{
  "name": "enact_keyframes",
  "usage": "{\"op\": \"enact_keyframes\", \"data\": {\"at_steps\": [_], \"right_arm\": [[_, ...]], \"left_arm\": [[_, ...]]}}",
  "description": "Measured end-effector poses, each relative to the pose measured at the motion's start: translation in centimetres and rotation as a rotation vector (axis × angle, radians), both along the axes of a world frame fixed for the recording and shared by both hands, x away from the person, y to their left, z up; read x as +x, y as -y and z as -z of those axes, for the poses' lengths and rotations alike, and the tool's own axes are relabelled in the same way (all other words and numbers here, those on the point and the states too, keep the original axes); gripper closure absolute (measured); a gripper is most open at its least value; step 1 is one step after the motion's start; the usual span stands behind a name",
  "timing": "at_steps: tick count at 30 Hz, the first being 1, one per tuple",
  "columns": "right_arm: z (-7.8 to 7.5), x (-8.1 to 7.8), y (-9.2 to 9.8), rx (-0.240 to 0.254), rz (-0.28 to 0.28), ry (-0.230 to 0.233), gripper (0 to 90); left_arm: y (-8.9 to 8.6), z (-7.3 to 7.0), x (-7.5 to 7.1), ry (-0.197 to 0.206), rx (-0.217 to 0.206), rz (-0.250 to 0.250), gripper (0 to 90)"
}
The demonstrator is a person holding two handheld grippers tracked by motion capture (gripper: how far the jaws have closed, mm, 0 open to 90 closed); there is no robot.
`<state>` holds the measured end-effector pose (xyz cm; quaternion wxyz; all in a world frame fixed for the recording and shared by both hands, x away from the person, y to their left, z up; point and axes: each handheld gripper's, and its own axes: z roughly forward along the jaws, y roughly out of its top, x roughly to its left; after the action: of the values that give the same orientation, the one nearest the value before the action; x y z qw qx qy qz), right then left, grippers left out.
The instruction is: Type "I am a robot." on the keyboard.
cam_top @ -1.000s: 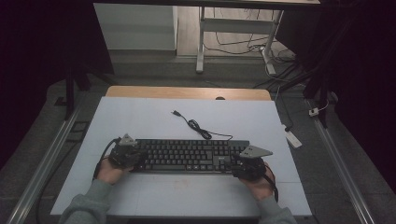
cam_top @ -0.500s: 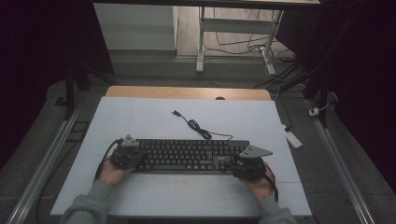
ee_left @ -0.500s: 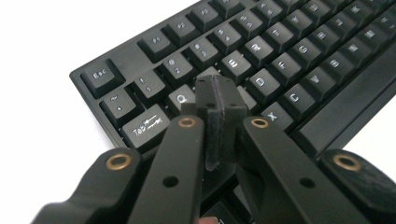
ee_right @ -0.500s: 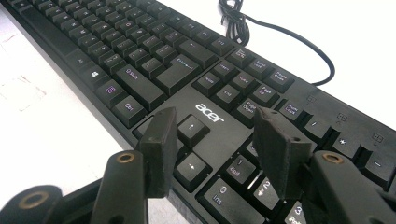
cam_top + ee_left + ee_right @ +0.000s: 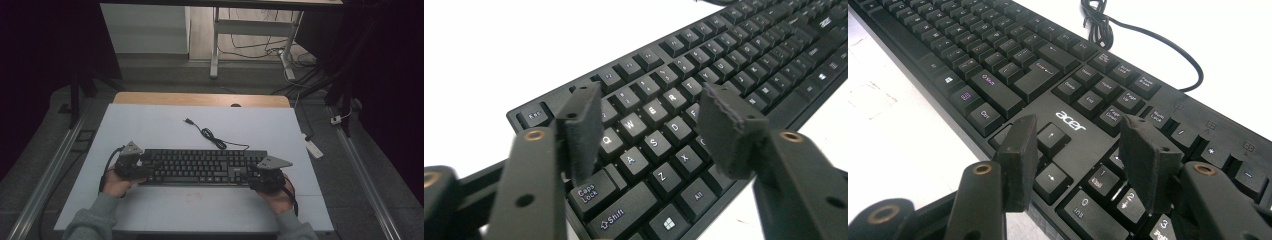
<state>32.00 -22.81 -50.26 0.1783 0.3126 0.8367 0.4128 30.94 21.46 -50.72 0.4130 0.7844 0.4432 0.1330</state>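
Jaws of the left gripper [image 5: 649, 130] stand wide apart and have just been opening, with nothing pressed between them; they hang over the left end of the black Acer keyboard [image 5: 202, 166], the pads above the Q, A and C keys (Caps Lock and Shift sit just below the left pad). Over at the other end, the right gripper [image 5: 1080, 160] also has its jaws spread, the pads clear of any key, poised above the arrow keys and the number pad, with the Acer logo just ahead of them.

From the high view, the keyboard lies flat on the white tabletop [image 5: 150, 125], a little toward the person's side and running left to right. Its black cable [image 5: 212, 137] leaves the back edge, bunches into a small tangle and ends in a plug lying free on the table. The left hand [image 5: 116, 182] holds its gripper [image 5: 134, 162] at the keyboard's left end, and the right hand [image 5: 277, 192] holds its gripper [image 5: 267, 172] at the right end.
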Motion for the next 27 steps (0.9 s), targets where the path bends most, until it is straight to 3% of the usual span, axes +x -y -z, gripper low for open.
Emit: {"op": "enact_keyframes", "data": {"at_steps": [9,27], "right_arm": [[-0.07,-0.01,0.13,0.002,0.004,-0.003,49.9],[-0.04,0.0,0.09,0.001,0.004,-0.005,49.8]], "left_arm": [[-0.07,-0.36,-0.08,-0.003,-0.022,0.005,32.7],[0.6,-0.85,-0.38,0.014,-0.037,0.049,32.1]]}}
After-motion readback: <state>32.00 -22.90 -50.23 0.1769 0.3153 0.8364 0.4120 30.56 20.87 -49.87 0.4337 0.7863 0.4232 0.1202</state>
